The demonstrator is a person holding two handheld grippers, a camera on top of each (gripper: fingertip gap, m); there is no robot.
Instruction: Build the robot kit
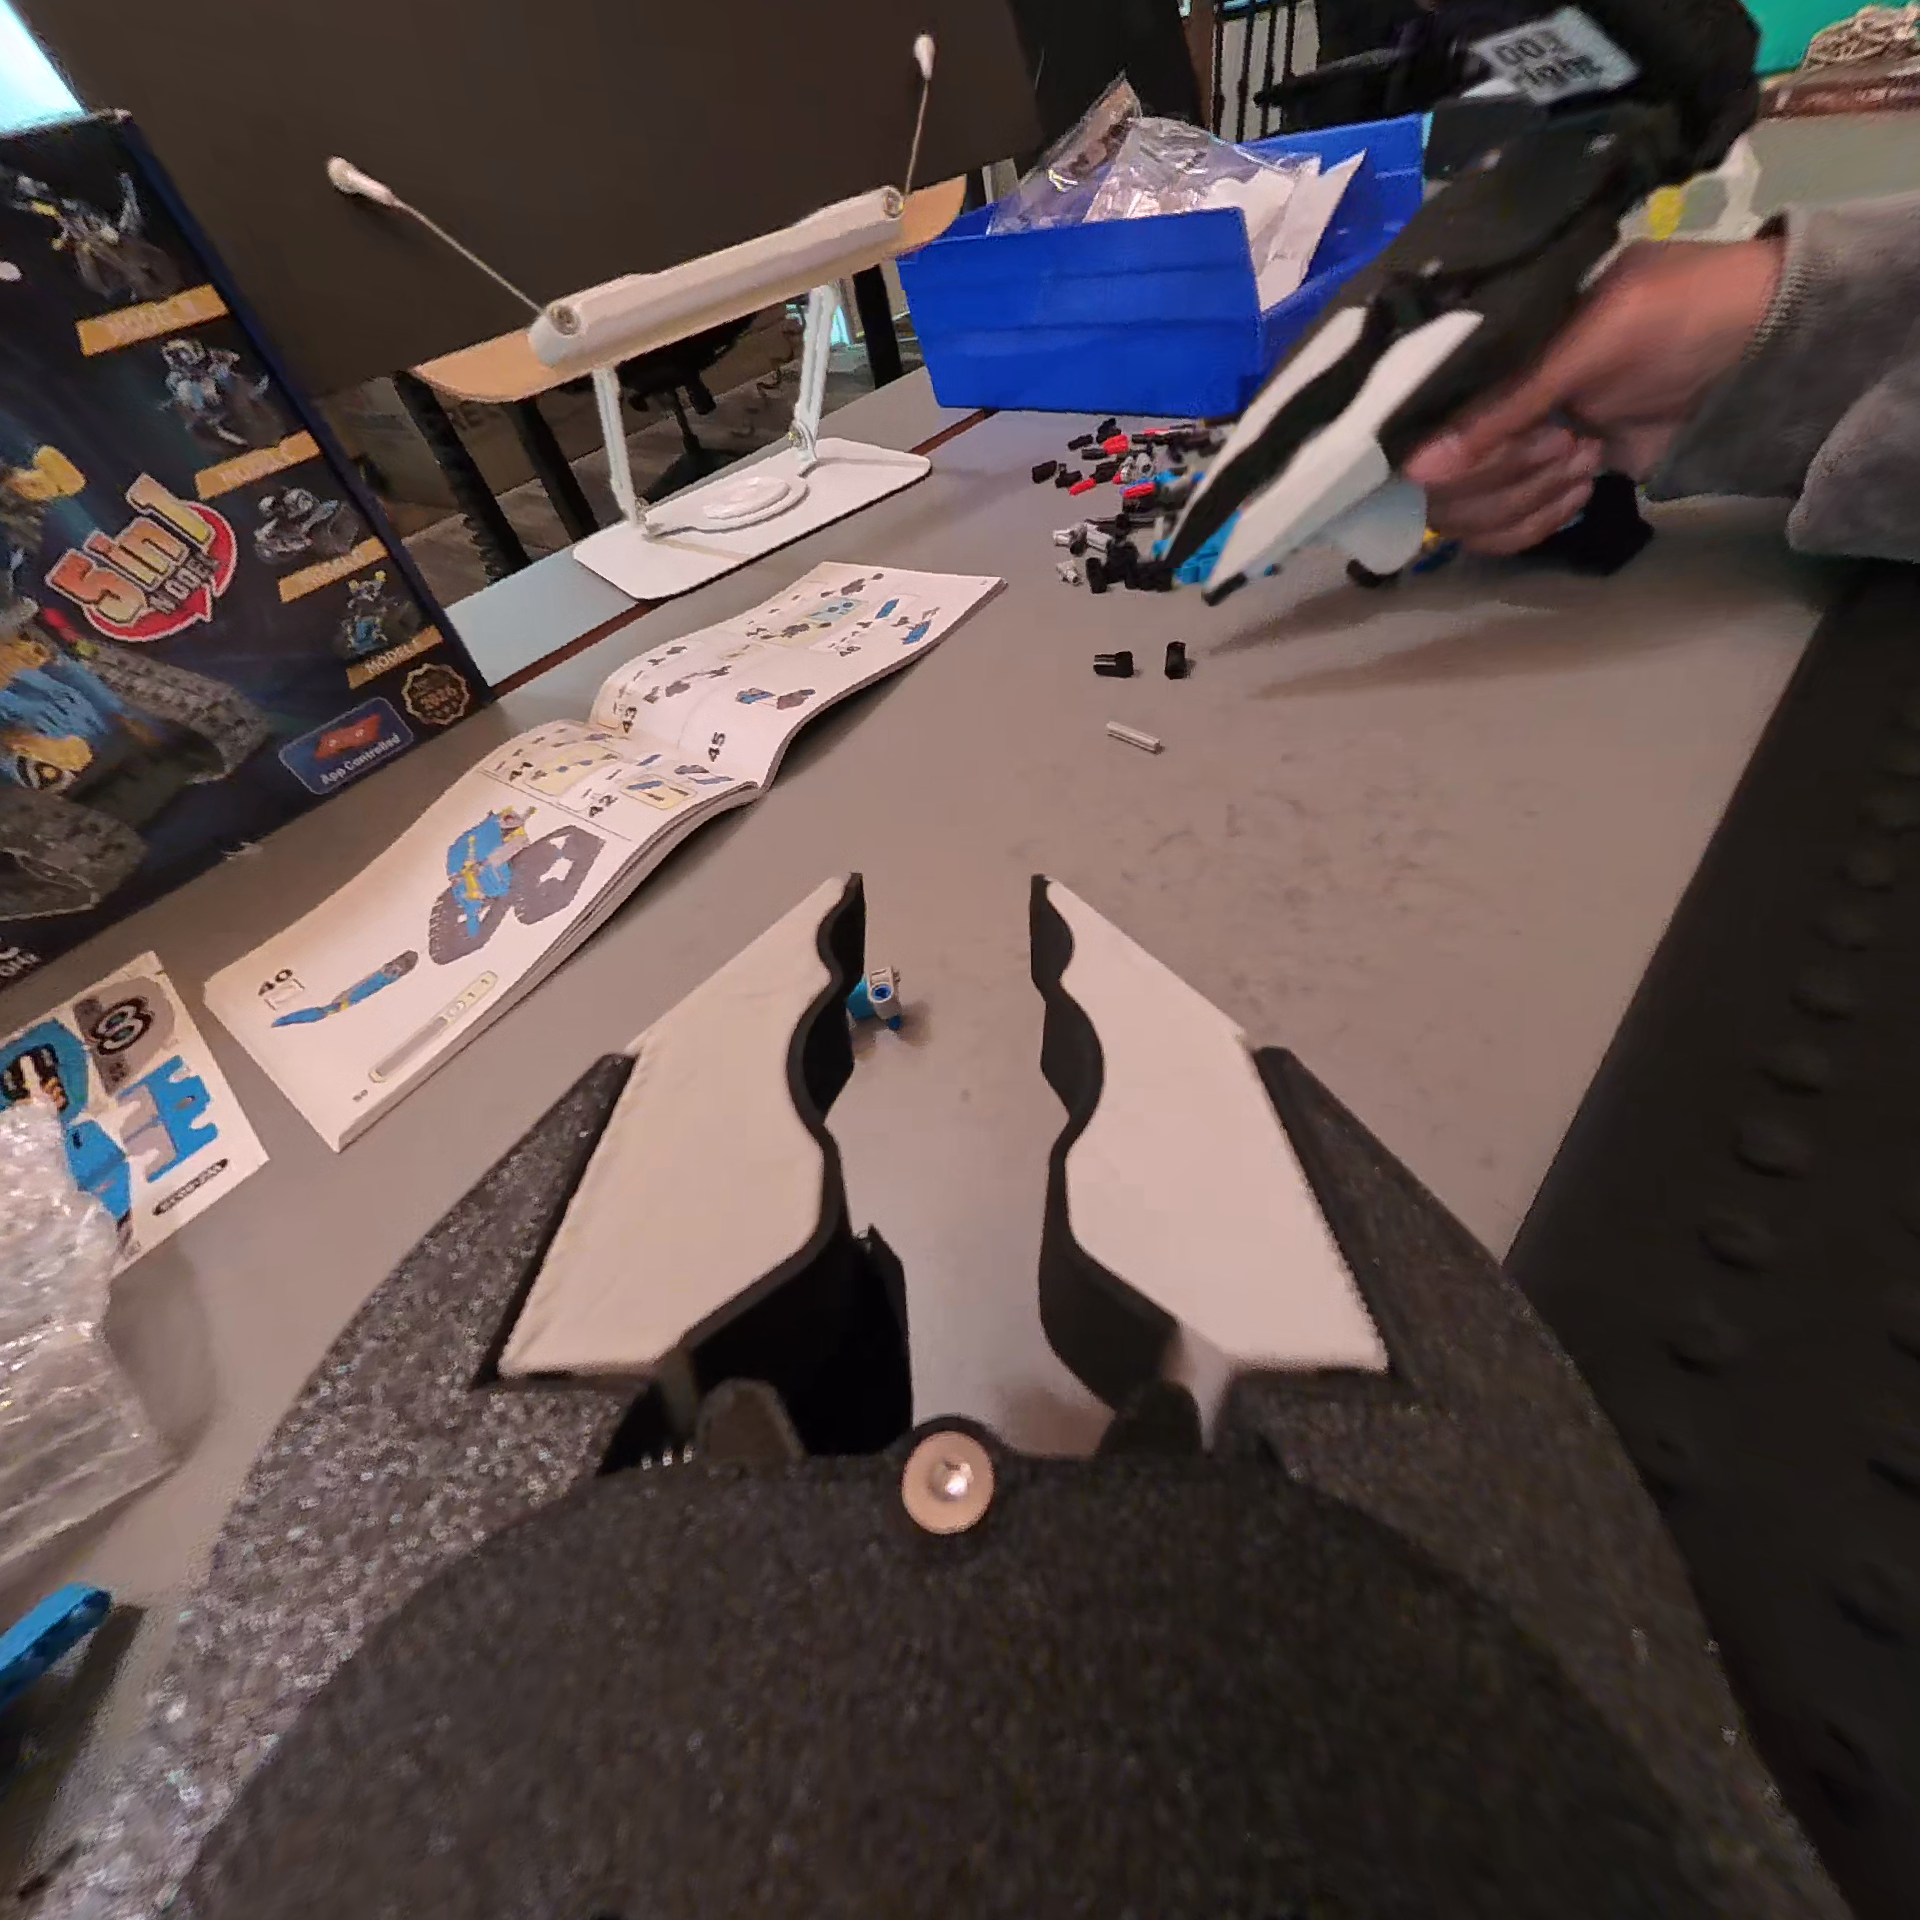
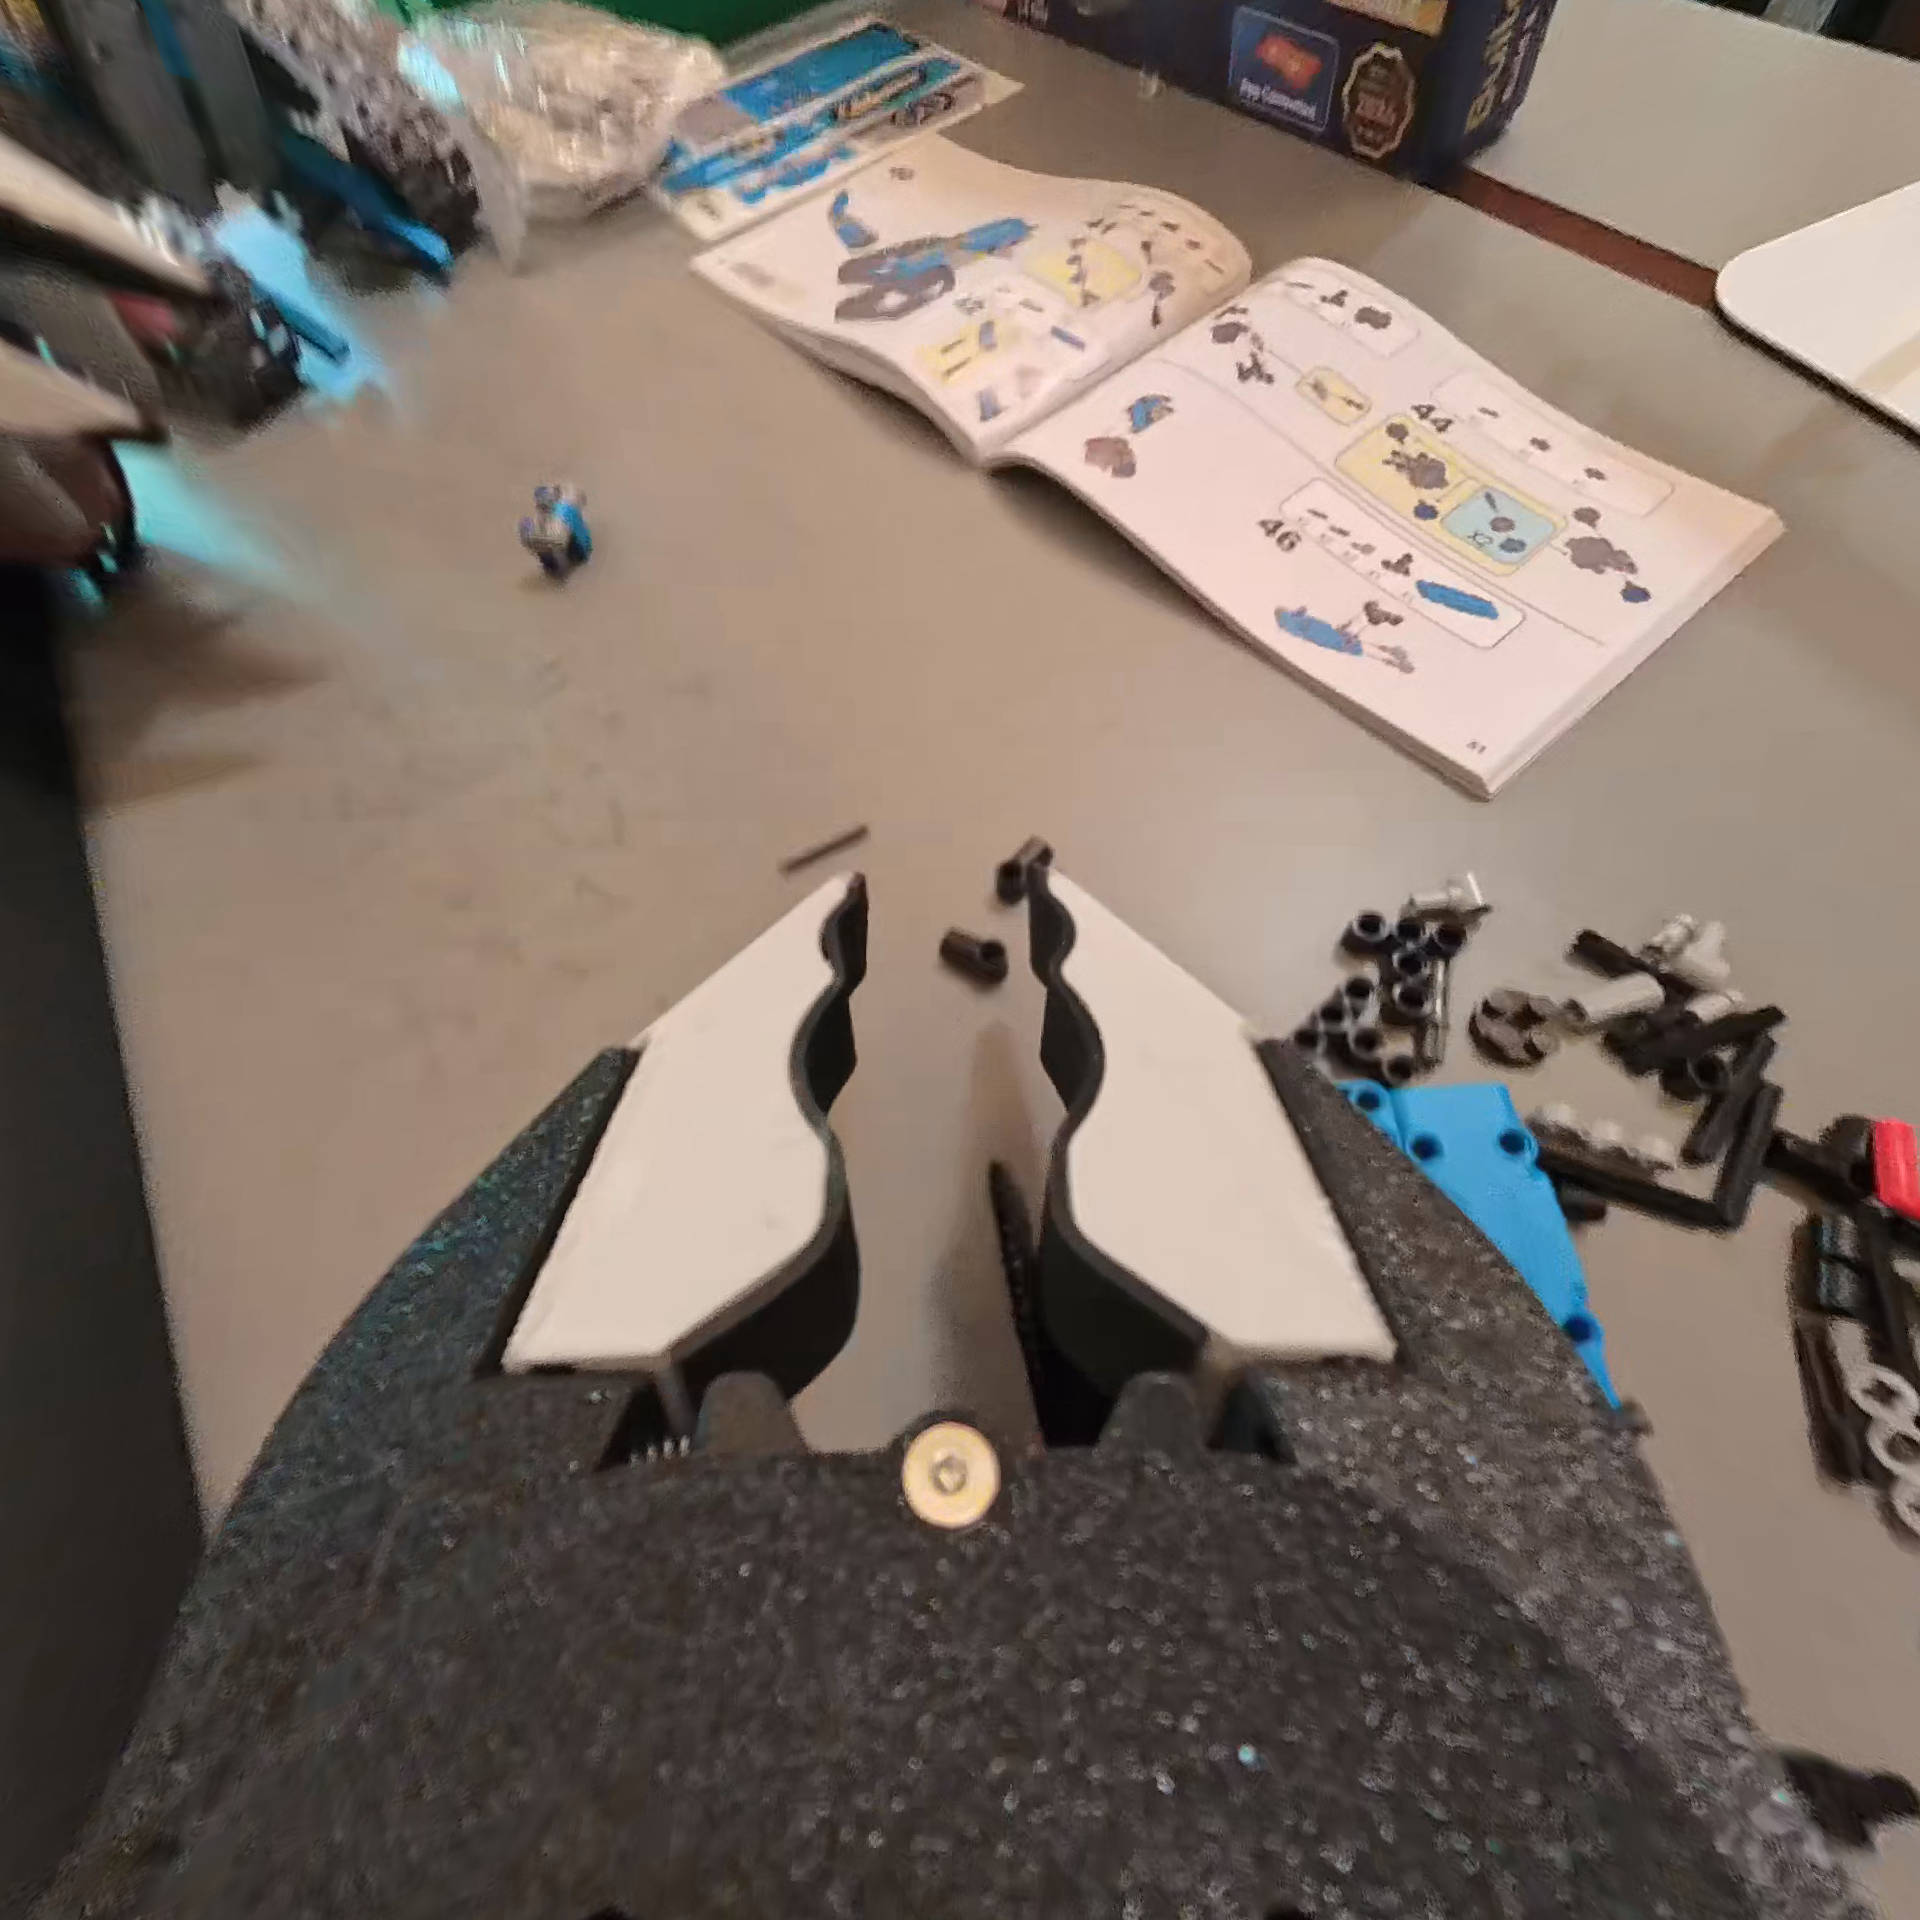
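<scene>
The left gripper (image 1: 945, 925) is hovering low over the worktop (image 1: 1351, 883), released and empty, a small blue piece (image 1: 876, 995) just beside its left finger. The right gripper (image 2: 945, 925), also released, is angling down over two black pins (image 2: 974, 953), parts pile (image 2: 1621, 1049) at right, booklet (image 2: 1247, 436) beyond.

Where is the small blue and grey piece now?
In the left wrist view, the small blue and grey piece lies on the table between the open left gripper fingertips, right of the booklet.

Both wrist views low over table (image 1: 1299, 831), facing opposite, sharing booklet (image 1: 623, 790)
</scene>
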